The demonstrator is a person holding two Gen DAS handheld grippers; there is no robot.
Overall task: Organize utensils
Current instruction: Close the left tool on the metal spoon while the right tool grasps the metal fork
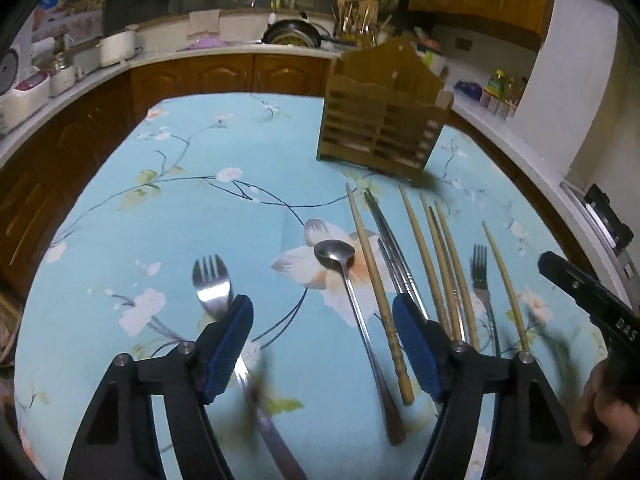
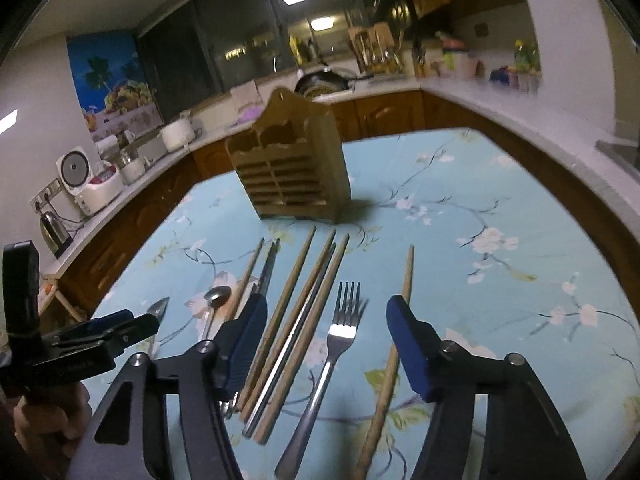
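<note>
A wooden slatted utensil holder (image 1: 384, 120) stands upright at the far side of the flowered blue tablecloth; it also shows in the right wrist view (image 2: 292, 172). Utensils lie in a row in front of it: a steel fork (image 1: 212, 284) at the left, a spoon (image 1: 336, 258), several wooden and metal chopsticks (image 1: 432, 256), and a second fork (image 1: 482, 280). My left gripper (image 1: 322, 316) is open above the spoon. My right gripper (image 2: 326, 320) is open above the second fork (image 2: 340, 332), with chopsticks (image 2: 304, 312) to its left and one wooden chopstick (image 2: 394, 344) to its right.
The tablecloth (image 1: 180, 200) covers the table. A kitchen counter with brown cabinets (image 1: 224, 74) wraps round behind, bearing rice cookers (image 2: 88, 184), a pan (image 1: 292, 34) and bottles. The right gripper's body (image 1: 592, 296) shows at the left wrist view's right edge.
</note>
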